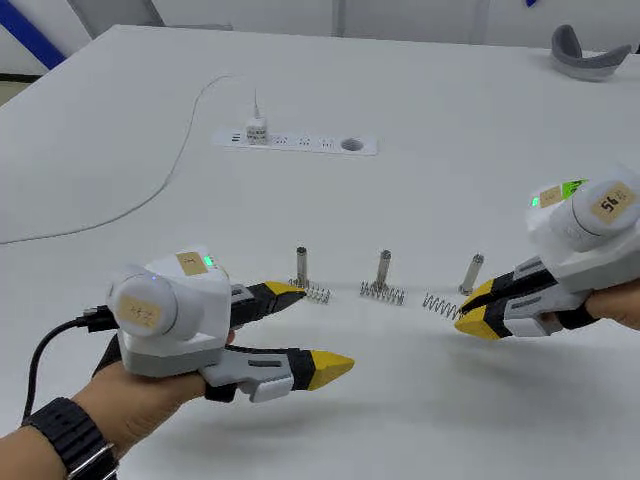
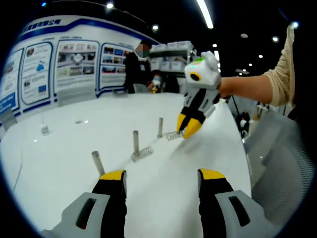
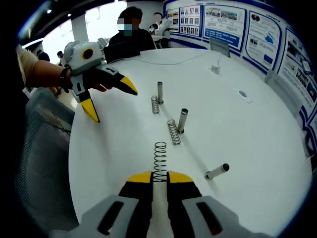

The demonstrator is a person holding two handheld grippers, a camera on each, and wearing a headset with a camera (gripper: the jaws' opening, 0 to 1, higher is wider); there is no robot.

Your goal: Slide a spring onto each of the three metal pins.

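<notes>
Three metal pins stand in a row on the white table: left pin (image 1: 301, 262), middle pin (image 1: 383, 268), right pin (image 1: 472, 272). A spring (image 1: 316, 292) lies at the left pin's foot, and another spring (image 1: 382, 293) lies by the middle pin. A third spring (image 1: 440, 305) lies flat near the right pin. My right gripper (image 1: 472, 310) is shut on that spring's (image 3: 159, 161) near end. The left gripper (image 1: 325, 328) is open and holds nothing, its far tip close to the left spring. In the left gripper view its yellow tips (image 2: 162, 175) are spread before the pins (image 2: 135, 141).
A white power strip (image 1: 296, 141) with a plugged charger (image 1: 256, 130) and a cable lies at the back. A grey curved object (image 1: 590, 55) rests far right. People stand beyond the table (image 3: 126, 29). A mesh chair (image 2: 277, 163) sits beside the table edge.
</notes>
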